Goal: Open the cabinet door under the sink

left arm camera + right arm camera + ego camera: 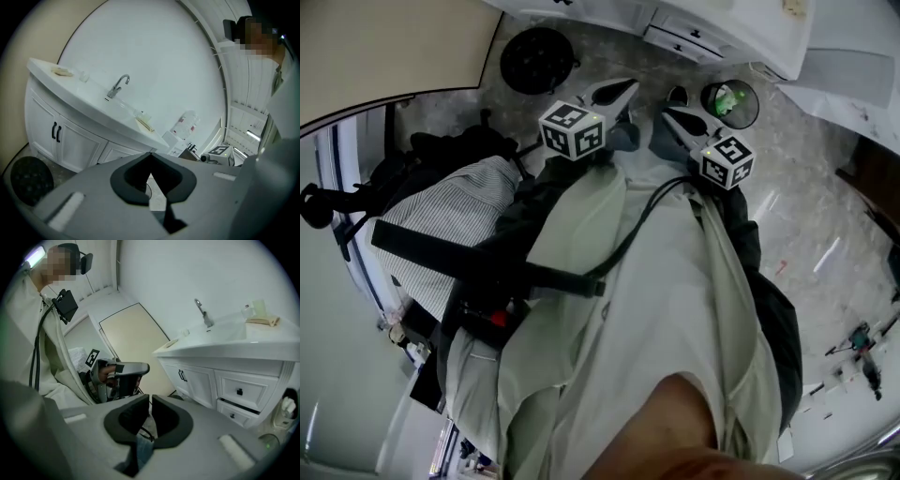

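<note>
Fingers of the left gripper [617, 92] and the right gripper [673, 116] are closed and carry nothing.

Head view: both grippers are held out ahead of the person's body and point toward the white cabinet [712, 28] at the top edge. Bare floor [806, 216] lies between them and it. A black bin [537, 58] stands near the left gripper.

Left gripper view: the finger tips meet, with nothing between them. Beyond them a tap [119, 86] rises from the white table [84, 96]. Below it the paired doors [75, 145] are closed, their two black handles [56, 132] side by side. The doors are well apart from the fingers.

Right gripper view: the fingers are all but together, with only a hairline slit between them and nothing in it. The same doors sit closed under the tap, with drawers [239, 391] to their right. The left gripper shows at the left, held in a hand [108, 376].

Step in hand, as judged: the approach, with no door yet touched. The next move calls for carrying one gripper to a handle and parting its fingers enough to take the handle. The fingers must then close on it and draw the door outward along its hinge arc.
</note>
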Action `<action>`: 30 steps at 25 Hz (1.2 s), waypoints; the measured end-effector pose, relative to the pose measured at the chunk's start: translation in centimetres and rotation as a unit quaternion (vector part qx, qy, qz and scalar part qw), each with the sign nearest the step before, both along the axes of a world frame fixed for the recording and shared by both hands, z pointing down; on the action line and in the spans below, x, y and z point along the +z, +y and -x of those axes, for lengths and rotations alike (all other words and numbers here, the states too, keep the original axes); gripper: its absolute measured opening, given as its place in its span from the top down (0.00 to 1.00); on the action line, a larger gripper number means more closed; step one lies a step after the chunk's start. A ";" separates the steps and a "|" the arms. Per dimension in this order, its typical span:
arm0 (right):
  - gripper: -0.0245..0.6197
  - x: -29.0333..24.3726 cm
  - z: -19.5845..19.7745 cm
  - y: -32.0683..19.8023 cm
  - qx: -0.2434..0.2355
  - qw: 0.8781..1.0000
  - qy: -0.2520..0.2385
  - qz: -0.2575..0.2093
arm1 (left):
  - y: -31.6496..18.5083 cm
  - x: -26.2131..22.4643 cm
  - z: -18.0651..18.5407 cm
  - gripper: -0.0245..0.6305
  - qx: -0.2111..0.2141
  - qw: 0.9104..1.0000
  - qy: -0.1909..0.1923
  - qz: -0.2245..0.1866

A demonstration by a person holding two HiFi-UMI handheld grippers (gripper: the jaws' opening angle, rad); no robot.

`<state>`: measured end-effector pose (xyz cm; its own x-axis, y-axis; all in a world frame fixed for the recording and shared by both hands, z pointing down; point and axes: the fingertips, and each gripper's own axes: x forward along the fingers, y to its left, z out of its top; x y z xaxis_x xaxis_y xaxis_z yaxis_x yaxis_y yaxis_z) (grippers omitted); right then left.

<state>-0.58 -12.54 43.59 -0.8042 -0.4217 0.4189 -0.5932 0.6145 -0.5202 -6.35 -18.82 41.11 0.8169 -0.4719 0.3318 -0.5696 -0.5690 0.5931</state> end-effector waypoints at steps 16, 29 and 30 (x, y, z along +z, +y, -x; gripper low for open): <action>0.96 -0.5 -9.2 -9.3 0.143 0.959 0.170 -0.177 | -4.3 0.5 -1.0 0.95 -0.096 0.995 0.009 0.005; 0.93 9.0 -14.4 -11.4 0.224 0.945 0.210 -0.112 | -4.1 6.5 -3.4 0.95 -0.093 0.995 -0.022 0.036; 0.93 10.3 -14.5 -11.5 0.234 0.942 0.216 -0.109 | -4.5 7.4 -3.0 0.95 -0.106 0.993 -0.028 0.034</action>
<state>13.90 -24.01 53.84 -0.2831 -0.8015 0.5268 -0.9528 0.2977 -0.0591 -3.34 -23.28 48.53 0.6812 -0.6055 0.4115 -0.7055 -0.3930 0.5897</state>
